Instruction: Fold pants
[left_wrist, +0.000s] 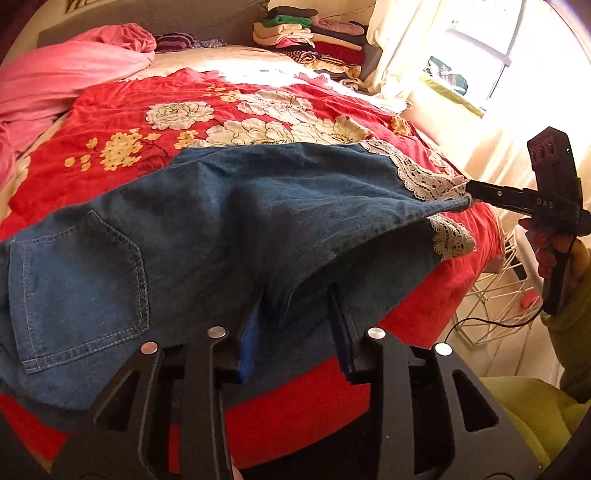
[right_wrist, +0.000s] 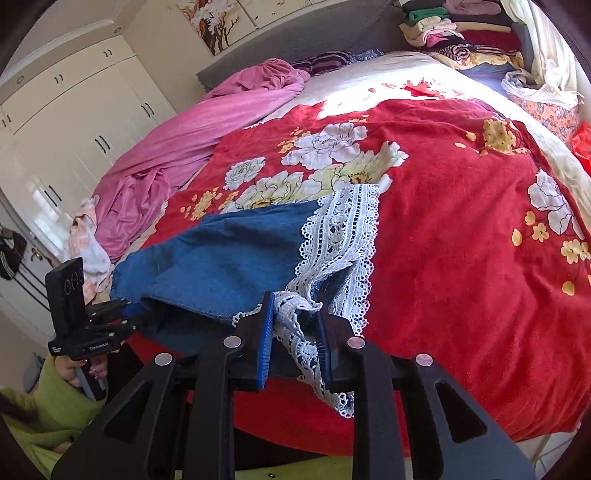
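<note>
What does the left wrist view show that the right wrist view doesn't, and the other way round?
Only the left wrist view shows the jeans' back pocket, a window and a white wire basket. Only the right wrist view shows the white wardrobe and a flower painting. Both show the denim pants with lace hems on the red floral blanket, the pink sheet and the folded clothes stack.
</note>
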